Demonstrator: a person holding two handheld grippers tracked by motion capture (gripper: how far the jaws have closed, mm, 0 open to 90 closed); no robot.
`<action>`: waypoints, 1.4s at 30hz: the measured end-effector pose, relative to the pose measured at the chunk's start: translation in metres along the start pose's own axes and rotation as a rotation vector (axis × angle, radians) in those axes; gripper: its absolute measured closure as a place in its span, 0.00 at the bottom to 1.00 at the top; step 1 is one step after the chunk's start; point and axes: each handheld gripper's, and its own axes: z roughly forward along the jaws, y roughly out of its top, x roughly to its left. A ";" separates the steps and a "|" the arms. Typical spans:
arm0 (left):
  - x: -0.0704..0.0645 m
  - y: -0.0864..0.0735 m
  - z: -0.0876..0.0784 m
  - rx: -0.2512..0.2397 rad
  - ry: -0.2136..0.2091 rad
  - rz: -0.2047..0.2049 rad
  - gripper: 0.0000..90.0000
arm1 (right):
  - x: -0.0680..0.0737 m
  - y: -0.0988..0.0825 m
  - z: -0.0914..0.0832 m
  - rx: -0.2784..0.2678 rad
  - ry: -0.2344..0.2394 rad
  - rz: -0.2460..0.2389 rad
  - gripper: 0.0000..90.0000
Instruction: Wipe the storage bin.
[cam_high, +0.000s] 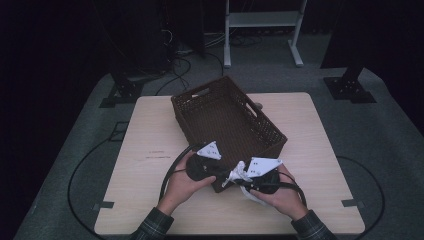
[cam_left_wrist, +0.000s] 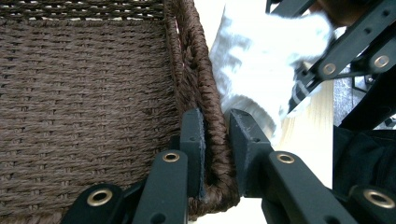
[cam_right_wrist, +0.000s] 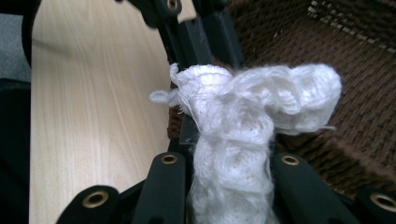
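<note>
Bunched between the jaws of my right tool (cam_right_wrist: 229, 161) is a soft white knitted cloth (cam_right_wrist: 243, 116), clamped at mid-length, just beside the near rim of the dark brown woven basket (cam_high: 227, 117). It looks light and limp, so I'd grip gathered folds, not loose threads. My left tool (cam_left_wrist: 217, 140) pinches that basket's rim on the pale wooden tabletop (cam_high: 150, 150).

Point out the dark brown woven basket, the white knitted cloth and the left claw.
Dark brown woven basket (cam_high: 220, 85), high view, far rim.
White knitted cloth (cam_right_wrist: 233, 140), right gripper view, bunched middle.
Left claw (cam_left_wrist: 215, 140), left gripper view, between fingertips.
</note>
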 end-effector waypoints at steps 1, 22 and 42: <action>0.000 0.000 0.000 0.000 0.000 0.000 0.84 | 0.000 -0.001 0.002 0.005 0.002 -0.004 0.82; -0.001 0.000 0.000 0.003 0.005 0.001 0.84 | 0.008 -0.025 0.056 0.146 0.080 0.012 0.82; -0.001 0.000 0.001 -0.005 -0.002 -0.002 0.84 | 0.030 0.004 0.043 0.047 0.126 -0.037 0.82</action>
